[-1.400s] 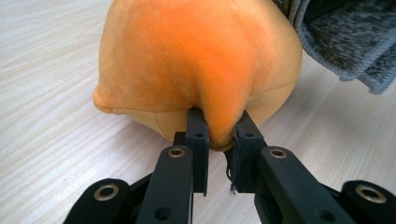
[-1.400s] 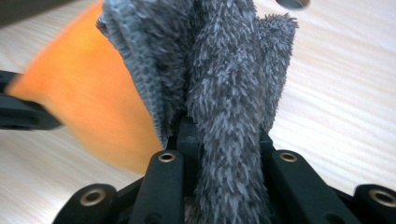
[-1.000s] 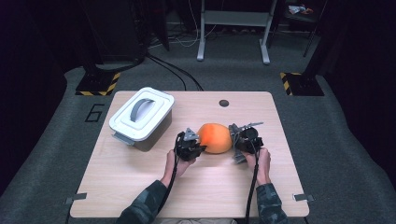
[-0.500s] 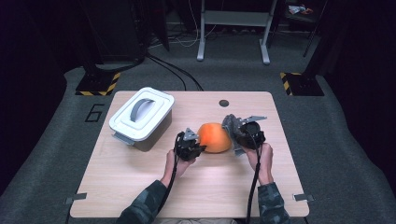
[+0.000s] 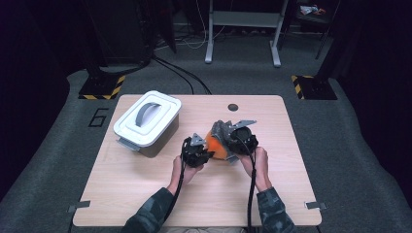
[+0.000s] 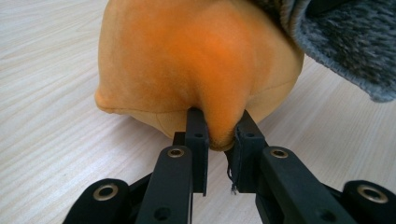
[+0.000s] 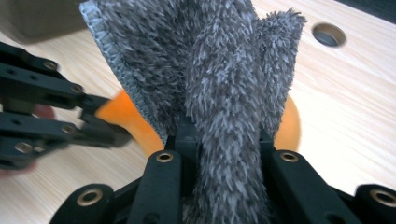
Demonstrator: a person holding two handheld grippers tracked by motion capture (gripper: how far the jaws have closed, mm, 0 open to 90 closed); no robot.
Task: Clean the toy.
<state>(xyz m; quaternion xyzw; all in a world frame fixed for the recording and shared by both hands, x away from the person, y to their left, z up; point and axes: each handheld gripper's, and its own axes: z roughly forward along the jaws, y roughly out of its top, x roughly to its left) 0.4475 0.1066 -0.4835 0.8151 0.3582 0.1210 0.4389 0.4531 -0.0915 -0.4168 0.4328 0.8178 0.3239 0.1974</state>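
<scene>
Left gripper view: plush btw fingers

Orange plush ball rests on the table, fuzzy grey cloth draped against it.

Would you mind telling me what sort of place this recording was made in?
Probably a lab or studio set up for recording: a lone wooden table on grey carpet, hazard-striped stand bases, cables on the floor, and a number 6 marked beside the table.
</scene>
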